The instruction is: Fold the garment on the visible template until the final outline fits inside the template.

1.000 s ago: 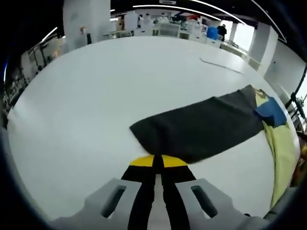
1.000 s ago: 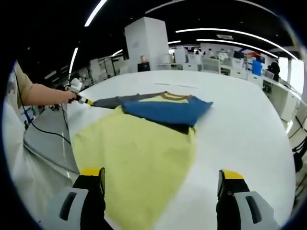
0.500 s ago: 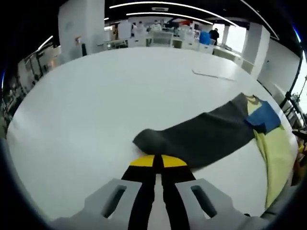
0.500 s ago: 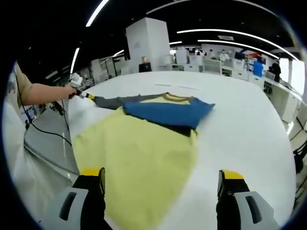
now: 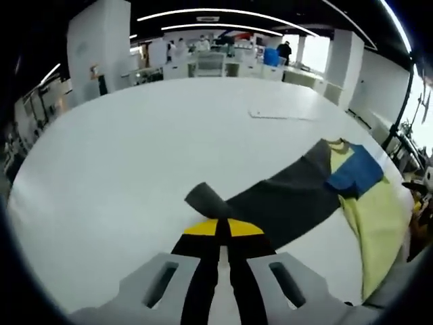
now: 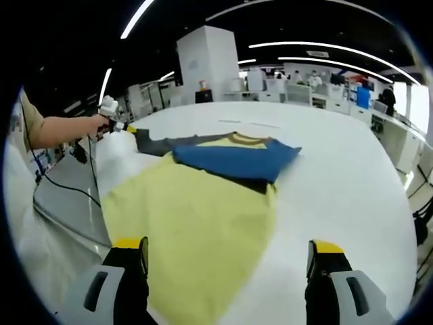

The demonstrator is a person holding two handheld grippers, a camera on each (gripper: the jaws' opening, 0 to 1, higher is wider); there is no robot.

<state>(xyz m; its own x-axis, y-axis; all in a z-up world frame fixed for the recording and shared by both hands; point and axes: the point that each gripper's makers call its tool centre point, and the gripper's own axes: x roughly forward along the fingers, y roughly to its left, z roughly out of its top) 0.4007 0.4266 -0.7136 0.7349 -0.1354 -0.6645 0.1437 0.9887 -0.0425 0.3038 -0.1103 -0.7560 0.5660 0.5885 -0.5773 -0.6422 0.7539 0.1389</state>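
Grey sleeve (image 5: 270, 203) at our left claw (image 5: 218, 229), clamped on its cuff for folding inward; right claw (image 6: 229, 261) spread apart, idle.

I see the yellow, blue and grey cloth garment (image 6: 203, 203) lying on the round white table (image 6: 338, 176); beyond the garment lies a flat white sheet (image 5: 281, 114).

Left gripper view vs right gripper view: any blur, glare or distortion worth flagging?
Left gripper view: strong fisheye bowing of the white table; grey sleeve reasonably sharp; window at right blown out. Right gripper view: yellow garment soft near the lens, blue sleeve crisper; ceiling strips curve into arcs; no glare on the cloth.
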